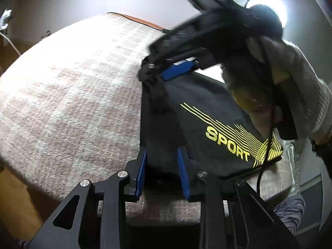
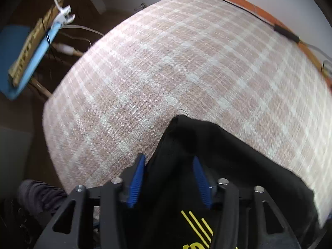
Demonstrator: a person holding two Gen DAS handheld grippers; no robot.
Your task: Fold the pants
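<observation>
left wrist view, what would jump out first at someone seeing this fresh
The yellow SPORT print on the black pants grabs the eye, right of centre on the checked pink cloth. Next, the blue-padded left tongs straddle the pants' near edge, while the right tongs work the far corner under a bright lamp.

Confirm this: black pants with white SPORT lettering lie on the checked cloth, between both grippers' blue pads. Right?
Not quite. The SPORT lettering on the pants is yellow, not white, as the left wrist view shows. The rest holds: they lie on the checked cloth, between the pads of the left gripper and right gripper.
</observation>
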